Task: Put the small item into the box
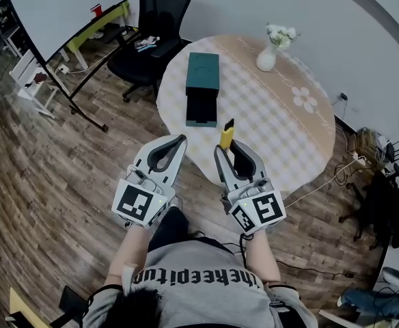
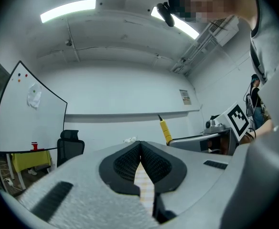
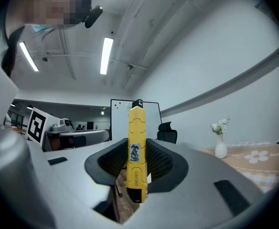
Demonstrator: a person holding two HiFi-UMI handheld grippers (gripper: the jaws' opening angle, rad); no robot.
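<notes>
A yellow utility knife (image 3: 136,151) stands upright between the jaws of my right gripper (image 3: 137,173), which is shut on it. In the head view the knife (image 1: 226,134) sticks out past the right gripper (image 1: 225,146) at the near edge of the round table. A dark green box (image 1: 202,87) with its drawer pulled out lies on the table's left part, beyond both grippers. My left gripper (image 1: 175,141) is shut with nothing in it and hangs over the floor just left of the table. In the left gripper view the knife (image 2: 165,130) shows to the right.
The round table (image 1: 281,135) has a checked cloth and a white vase of flowers (image 1: 268,55) at the back. A black office chair (image 1: 153,29) stands behind the table's left side. A whiteboard stand (image 1: 56,60) is at the left. Cables lie on the wooden floor at right.
</notes>
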